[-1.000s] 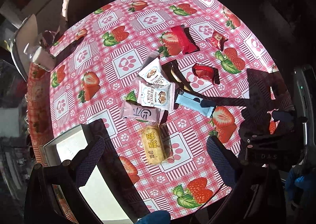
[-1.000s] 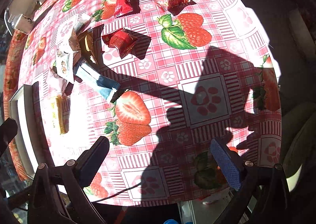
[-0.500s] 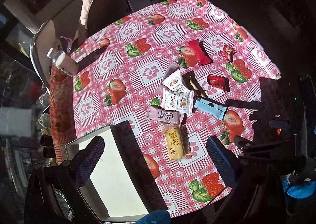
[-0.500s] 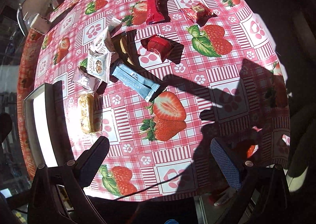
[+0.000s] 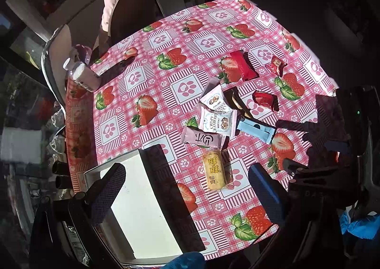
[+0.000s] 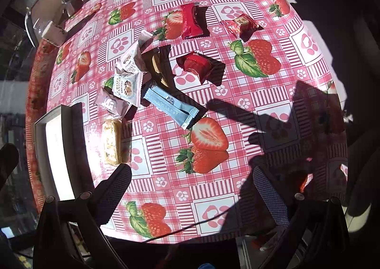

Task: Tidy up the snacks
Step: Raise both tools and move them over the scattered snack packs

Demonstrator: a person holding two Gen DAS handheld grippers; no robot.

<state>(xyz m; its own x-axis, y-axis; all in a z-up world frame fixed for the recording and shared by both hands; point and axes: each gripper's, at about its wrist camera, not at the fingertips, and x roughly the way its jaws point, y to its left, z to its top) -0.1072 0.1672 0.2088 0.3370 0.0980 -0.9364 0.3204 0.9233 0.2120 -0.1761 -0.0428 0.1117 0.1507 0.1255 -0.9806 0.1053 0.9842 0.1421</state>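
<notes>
Both grippers, left gripper [image 5: 187, 183] and right gripper [image 6: 192, 186], hang released above the glossy checked worktop [image 6: 237, 126]. Crinkly foil snack packets [image 5: 217, 122] cluster mid-frame; a rectangular white box [image 5: 142, 209] sits lower left.

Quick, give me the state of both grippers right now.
Left gripper: open, holding nothing, above the white box.
Right gripper: open, holding nothing, above the tablecloth.

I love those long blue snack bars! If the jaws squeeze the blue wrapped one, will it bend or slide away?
The long light-blue foil-wrapped snack bar lies flat and straight, so it probably stays fairly stiff. Its thin shape suggests it is light. The wrapper looks smooth on the glossy strawberry-print tablecloth, so a push may slide it rather than roll it.
</notes>
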